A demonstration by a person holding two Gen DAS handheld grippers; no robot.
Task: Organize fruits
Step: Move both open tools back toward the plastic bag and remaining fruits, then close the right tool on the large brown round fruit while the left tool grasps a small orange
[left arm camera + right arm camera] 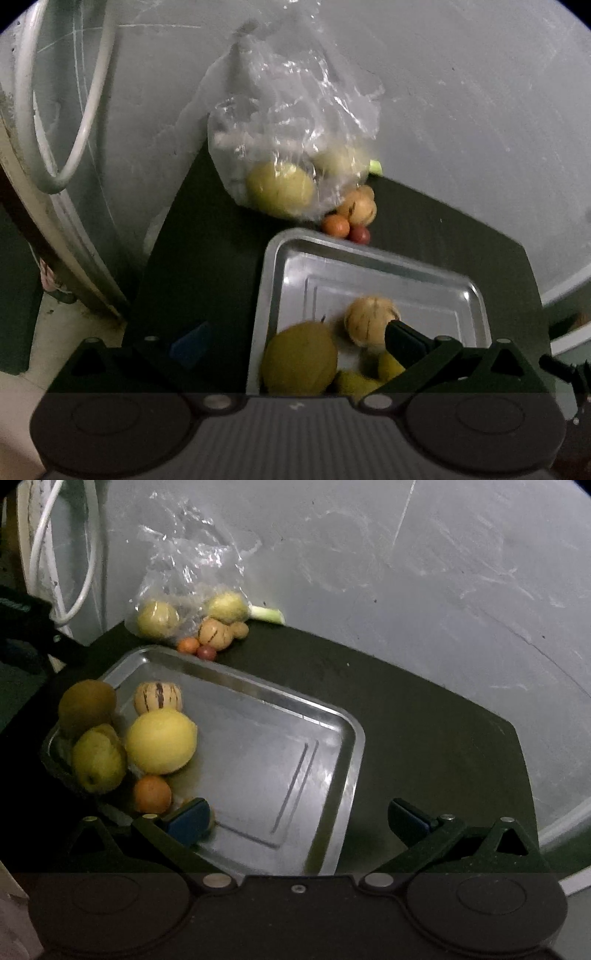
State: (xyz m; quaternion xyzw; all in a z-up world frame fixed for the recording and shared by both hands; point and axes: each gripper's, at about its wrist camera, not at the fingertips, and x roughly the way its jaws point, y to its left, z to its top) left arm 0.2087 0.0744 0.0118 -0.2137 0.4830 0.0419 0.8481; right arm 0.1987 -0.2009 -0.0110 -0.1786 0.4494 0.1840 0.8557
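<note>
We list a dark table (424,716) against a scuffed grey wall (406,554), bearing a metal tray (332,716). White cable (88,110) hangs left. Left gripper (295,339) and right gripper (299,819): both spread apart, empty.

You are facing a scuffed, pale grey plastered wall (424,572) that fills the far side of the scene, marked with faint white scratches. A dark, matte green tabletop (424,738) with a cut-off corner runs up against it. At the far left, looped white cables (85,122) hang beside a pale frame (22,166). The light is dim and cool, leaving soft glare on the wall.
</note>
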